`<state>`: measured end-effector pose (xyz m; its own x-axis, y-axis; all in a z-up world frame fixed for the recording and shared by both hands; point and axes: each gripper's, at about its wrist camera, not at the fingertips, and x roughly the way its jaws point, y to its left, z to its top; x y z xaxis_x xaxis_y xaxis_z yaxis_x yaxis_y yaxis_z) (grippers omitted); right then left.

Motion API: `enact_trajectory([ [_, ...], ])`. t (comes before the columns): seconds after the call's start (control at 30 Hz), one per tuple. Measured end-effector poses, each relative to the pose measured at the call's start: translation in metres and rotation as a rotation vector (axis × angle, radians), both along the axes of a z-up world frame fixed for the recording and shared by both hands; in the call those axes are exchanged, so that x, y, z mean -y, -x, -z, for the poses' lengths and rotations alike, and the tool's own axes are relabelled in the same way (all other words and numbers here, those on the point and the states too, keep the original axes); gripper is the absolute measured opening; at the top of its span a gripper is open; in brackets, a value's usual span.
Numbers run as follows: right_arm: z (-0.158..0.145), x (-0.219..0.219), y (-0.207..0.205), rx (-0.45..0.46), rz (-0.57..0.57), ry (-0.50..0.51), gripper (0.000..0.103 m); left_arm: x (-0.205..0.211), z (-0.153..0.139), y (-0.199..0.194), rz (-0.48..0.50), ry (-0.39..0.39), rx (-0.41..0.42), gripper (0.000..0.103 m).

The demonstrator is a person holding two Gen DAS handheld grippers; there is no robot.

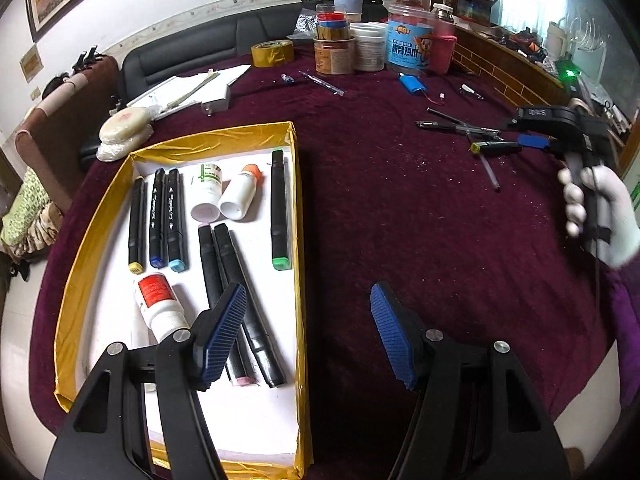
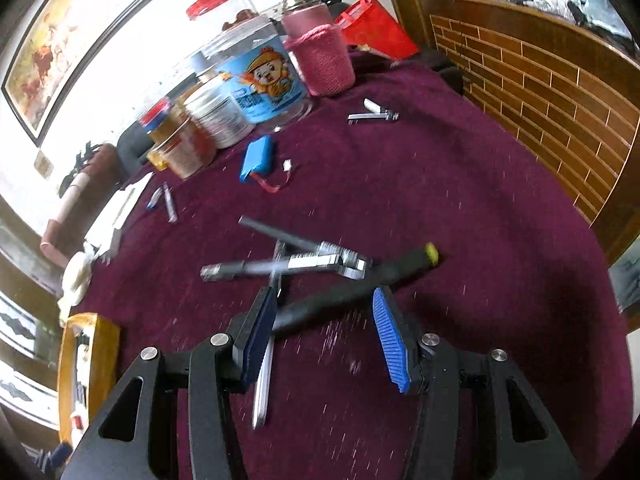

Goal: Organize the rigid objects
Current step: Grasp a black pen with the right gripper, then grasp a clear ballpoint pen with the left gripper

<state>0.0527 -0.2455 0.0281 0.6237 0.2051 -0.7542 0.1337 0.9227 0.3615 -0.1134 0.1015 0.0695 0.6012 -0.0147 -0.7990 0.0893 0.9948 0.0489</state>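
Starting at our right jaws (image 2: 328, 340): they stand parted with nothing clamped, hanging over a black marker with a yellow cap (image 2: 360, 286) on the maroon tabletop (image 2: 480, 240). The marker's butt end sits between the two blue pads, and its body runs up and to the right, so its long axis crosses the jaw gap at a slant rather than square across it. We can't tell from the blurry right wrist view whether a pad is touching it, but it doesn't look gripped. Just past it there's a small pile of pens (image 2: 288, 264) crossing each other, plus a white pen (image 2: 264, 380) lying under the left pad.

Our left jaws (image 1: 310, 334) are released too, empty, straddling the right wall of the gold-edged box (image 1: 298, 240). That box is where the sorted stuff lives: markers (image 1: 158, 220) lined up lengthwise, a green-capped marker (image 1: 279, 208) near the wall, and a few small white bottles (image 1: 236, 192).

So the yellow-cap marker lies way over on the right side, well apart from the box, and the right hand (image 1: 600, 216) is clearly the nearer one. Our guess is the next bit is rolling the wrist so the pads close across the barrel, without snagging the pens beside it.
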Motion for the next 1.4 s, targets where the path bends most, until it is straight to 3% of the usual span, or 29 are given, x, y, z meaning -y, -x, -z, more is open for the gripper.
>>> enact_trajectory([
  [0.13, 0.000, -0.012, -0.030, 0.002, -0.013, 0.127, 0.045, -0.004, 0.001, 0.002, -0.006, 0.026, -0.006, 0.064],
  [0.27, 0.021, -0.028, -0.059, -0.083, -0.052, 0.174, 0.049, -0.006, 0.003, 0.004, -0.002, 0.042, -0.014, 0.064],
  [0.3, 0.022, -0.033, -0.059, -0.063, -0.065, 0.207, 0.048, -0.007, 0.003, 0.005, -0.001, 0.044, -0.015, 0.064],
  [0.33, 0.023, -0.042, -0.059, -0.069, -0.111, 0.241, 0.045, -0.007, 0.003, 0.005, 0.000, 0.048, -0.016, 0.064],
  [0.4, 0.021, -0.056, -0.049, -0.070, -0.174, 0.287, 0.020, -0.009, 0.005, 0.003, -0.002, 0.058, -0.024, 0.064],
  [0.47, 0.019, -0.066, -0.036, -0.086, -0.254, 0.234, 0.013, -0.009, 0.007, 0.000, -0.003, 0.083, -0.032, 0.064],
  [0.63, 0.017, -0.088, 0.017, -0.122, -0.447, 0.156, 0.013, -0.004, 0.009, -0.003, 0.027, 0.137, -0.038, 0.064],
  [0.73, 0.019, -0.092, 0.038, -0.163, -0.528, 0.052, 0.013, 0.001, 0.009, -0.003, 0.052, 0.159, -0.038, 0.064],
  [0.8, 0.015, -0.081, 0.039, -0.153, -0.474, 0.001, 0.015, 0.004, 0.008, -0.003, 0.064, 0.182, -0.043, 0.064],
  [0.9, 0.009, -0.074, 0.032, -0.097, -0.395, 0.049, 0.017, 0.005, 0.008, -0.003, 0.073, 0.209, -0.053, 0.064],
  [1.1, 0.020, -0.091, 0.025, -0.072, -0.380, 0.058, 0.017, 0.012, 0.005, -0.005, 0.093, 0.257, -0.069, 0.064],
  [1.33, 0.012, -0.105, 0.021, -0.011, -0.250, 0.332, 0.014, 0.039, 0.007, -0.028, 0.131, 0.319, -0.107, 0.064],
  [1.37, 0.013, -0.100, 0.021, 0.005, -0.217, 0.341, 0.014, 0.044, 0.007, -0.034, 0.132, 0.318, -0.106, 0.064],
  [1.4, 0.016, -0.091, 0.021, 0.024, -0.208, 0.278, 0.014, 0.051, 0.008, -0.041, 0.133, 0.316, -0.104, 0.064],
])
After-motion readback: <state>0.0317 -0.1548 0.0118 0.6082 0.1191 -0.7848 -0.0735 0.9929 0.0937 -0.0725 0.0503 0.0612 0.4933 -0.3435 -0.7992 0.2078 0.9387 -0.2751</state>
